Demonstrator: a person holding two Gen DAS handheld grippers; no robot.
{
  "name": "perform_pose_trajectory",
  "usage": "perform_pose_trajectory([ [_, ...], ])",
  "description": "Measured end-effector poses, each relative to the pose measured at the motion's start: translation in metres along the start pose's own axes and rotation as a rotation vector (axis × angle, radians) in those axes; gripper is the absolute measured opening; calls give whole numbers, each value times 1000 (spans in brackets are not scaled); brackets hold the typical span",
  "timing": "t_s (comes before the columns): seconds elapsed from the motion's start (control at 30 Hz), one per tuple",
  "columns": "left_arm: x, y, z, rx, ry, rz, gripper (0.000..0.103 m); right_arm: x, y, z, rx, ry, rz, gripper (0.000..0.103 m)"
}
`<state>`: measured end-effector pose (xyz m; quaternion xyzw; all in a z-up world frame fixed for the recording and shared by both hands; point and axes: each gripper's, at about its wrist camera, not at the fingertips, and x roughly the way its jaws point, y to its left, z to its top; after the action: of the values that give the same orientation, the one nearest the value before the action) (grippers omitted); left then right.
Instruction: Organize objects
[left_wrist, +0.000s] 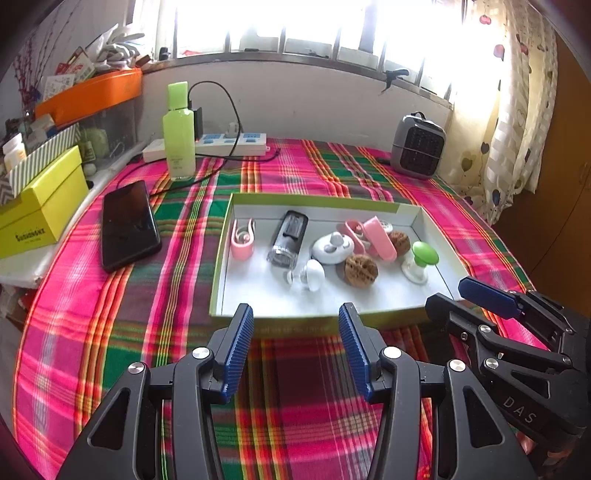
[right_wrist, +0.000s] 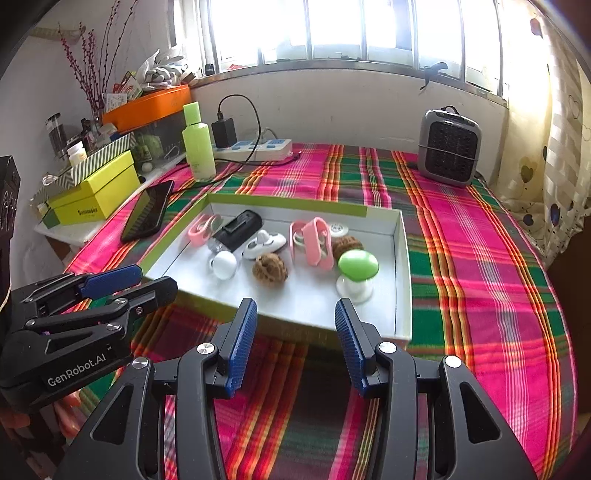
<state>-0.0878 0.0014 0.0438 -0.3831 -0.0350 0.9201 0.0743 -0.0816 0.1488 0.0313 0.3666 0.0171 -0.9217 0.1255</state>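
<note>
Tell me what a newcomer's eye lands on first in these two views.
First the loud pink, green and orange plaid cloth covering the whole table. Then the shallow white tray in the middle, holding small items such as a green-capped mushroom piece and two brown walnuts. The left gripper and right gripper hover open near the tray's front edge.

1. Plaid cloth (left_wrist: 295, 406), pink/green, covers the table.
2. Green bottle (left_wrist: 179, 133) upright at back, beside white power strip (left_wrist: 236, 144) w/ black charger (right_wrist: 224, 132) plugged in.
3. Black phone (left_wrist: 129, 225) flat, left side, cable attached.
4. Grey heater (right_wrist: 448, 147) at back right, nr curtain (left_wrist: 517, 122).
5. Yellow-green box (left_wrist: 44, 206) on left, striped box (right_wrist: 103, 158) behind it, orange tray (left_wrist: 92, 94) w/ papers above.
</note>
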Motion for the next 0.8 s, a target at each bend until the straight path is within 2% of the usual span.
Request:
perform_pose_trajectory([
  [0.33,-7,4,-36,-23,49,1,47,-9,4,-29,12,48,-26,46],
  [0.8,-10,-2,-65,3,93,13,47,-13,2,-57,57,116,-61,46],
])
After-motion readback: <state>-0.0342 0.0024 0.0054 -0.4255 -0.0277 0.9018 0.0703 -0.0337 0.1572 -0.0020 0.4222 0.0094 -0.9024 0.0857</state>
